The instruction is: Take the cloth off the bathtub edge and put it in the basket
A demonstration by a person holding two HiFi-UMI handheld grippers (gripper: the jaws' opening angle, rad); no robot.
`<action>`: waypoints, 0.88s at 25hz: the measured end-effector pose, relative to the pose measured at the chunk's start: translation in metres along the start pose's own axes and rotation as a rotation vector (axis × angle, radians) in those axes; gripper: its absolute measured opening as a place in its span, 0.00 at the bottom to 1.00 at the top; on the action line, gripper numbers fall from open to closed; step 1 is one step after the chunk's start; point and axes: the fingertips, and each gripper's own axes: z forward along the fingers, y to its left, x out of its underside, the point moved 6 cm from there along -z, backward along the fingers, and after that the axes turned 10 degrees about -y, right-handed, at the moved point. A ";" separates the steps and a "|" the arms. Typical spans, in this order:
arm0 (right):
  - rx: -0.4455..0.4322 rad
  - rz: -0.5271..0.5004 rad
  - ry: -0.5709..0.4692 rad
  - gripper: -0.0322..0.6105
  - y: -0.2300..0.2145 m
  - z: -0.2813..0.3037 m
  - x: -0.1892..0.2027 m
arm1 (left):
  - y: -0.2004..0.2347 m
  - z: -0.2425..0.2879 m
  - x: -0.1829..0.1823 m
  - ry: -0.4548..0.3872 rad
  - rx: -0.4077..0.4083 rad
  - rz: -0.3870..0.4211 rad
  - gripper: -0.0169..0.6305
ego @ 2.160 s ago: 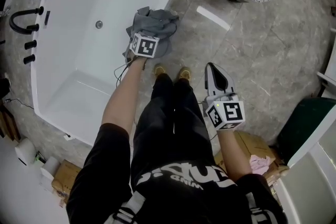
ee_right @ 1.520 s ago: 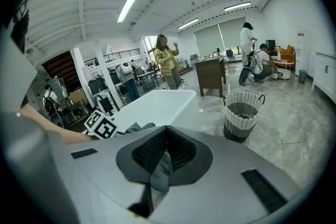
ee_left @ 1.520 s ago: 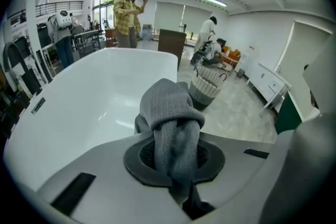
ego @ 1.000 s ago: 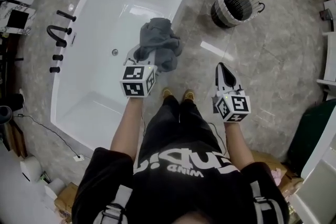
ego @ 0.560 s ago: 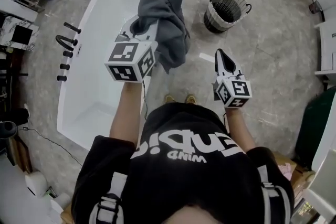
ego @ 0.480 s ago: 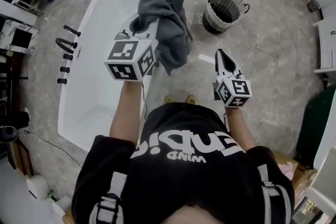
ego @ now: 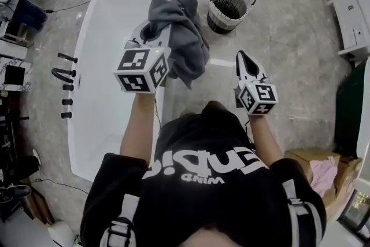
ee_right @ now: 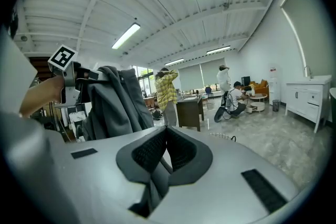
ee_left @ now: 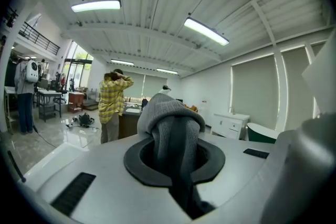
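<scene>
Left gripper [ego: 151, 37] is held up over the bathtub [ego: 101, 66] rim, jaws pinching the grey cloth [ego: 184, 37]. The cloth is bunched over the tips and hangs down the right side, fully off the tub edge. Right gripper [ego: 241, 59] hovers over the floor just beside it, jaws pressed together with nothing in them. The basket [ego: 227, 4] sits on the floor past the tub's far corner, apart from the cloth. A person in a yellow checked shirt [ee_left: 113, 105] stands beyond the tub end, near the basket. Black taps [ego: 62, 73] are on the tub's left side, and there's a cardboard box [ego: 315, 162] at lower right.
</scene>
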 end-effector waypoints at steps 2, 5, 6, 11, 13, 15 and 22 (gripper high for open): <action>0.032 -0.002 -0.006 0.07 0.000 -0.003 0.002 | 0.000 0.004 0.005 0.009 0.028 -0.001 0.09; 0.064 -0.004 -0.008 0.07 -0.005 0.001 0.006 | 0.002 0.014 0.011 0.017 0.050 -0.011 0.09; 0.074 -0.003 -0.006 0.07 -0.009 0.002 0.008 | 0.002 0.018 0.014 0.019 0.054 -0.019 0.09; 0.110 0.000 -0.001 0.07 -0.037 0.018 0.017 | 0.002 0.048 0.029 0.029 0.068 -0.041 0.09; 0.117 0.000 -0.004 0.07 -0.051 0.032 0.019 | 0.005 0.066 0.034 0.030 0.074 -0.040 0.09; 0.122 0.004 -0.006 0.07 -0.065 0.049 0.021 | 0.007 0.088 0.037 0.030 0.081 -0.041 0.09; 0.129 0.013 -0.010 0.07 -0.133 0.119 0.010 | 0.003 0.195 0.037 0.022 0.115 -0.050 0.09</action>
